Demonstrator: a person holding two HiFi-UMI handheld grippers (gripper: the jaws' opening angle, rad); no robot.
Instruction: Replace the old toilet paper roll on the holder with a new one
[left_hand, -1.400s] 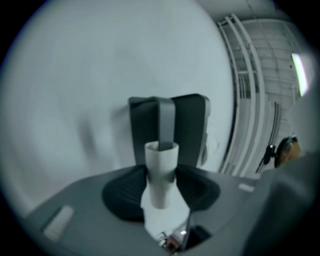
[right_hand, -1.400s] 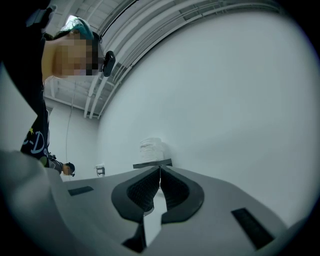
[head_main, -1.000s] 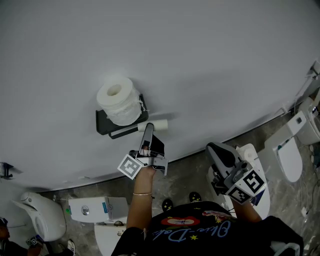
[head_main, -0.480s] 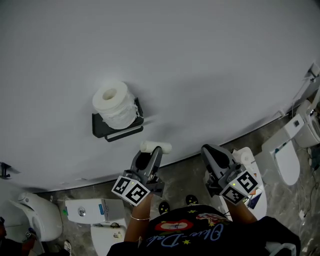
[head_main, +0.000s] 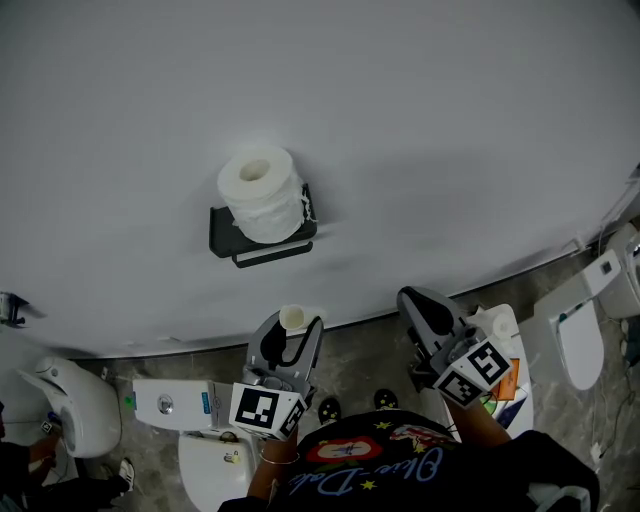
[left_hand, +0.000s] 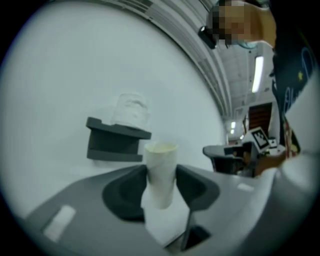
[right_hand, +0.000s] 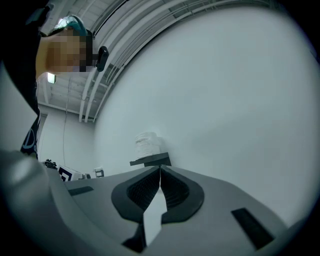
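An empty cardboard tube (head_main: 293, 318) stands on end between the jaws of my left gripper (head_main: 298, 336), which is shut on it a little way out from the wall. In the left gripper view the tube (left_hand: 161, 162) is upright, with the black holder (left_hand: 116, 140) behind it. A full white roll (head_main: 260, 193) rests on top of the wall-mounted holder (head_main: 262, 238), whose lower bar is bare. To the right, my right gripper (head_main: 417, 303) is shut with nothing in it. In its own view the right gripper (right_hand: 159, 174) points toward the holder (right_hand: 151, 161) and roll (right_hand: 147, 144).
The grey wall (head_main: 420, 130) fills most of the head view. Below it are white toilets at the right (head_main: 585, 325), lower left (head_main: 70, 420) and near my feet (head_main: 195, 410). A white toilet tank (head_main: 500, 335) lies just under the right gripper.
My left gripper has drawn back from the holder with the tube and rolled over, so the tube now stands on end. The right gripper has shifted only slightly.
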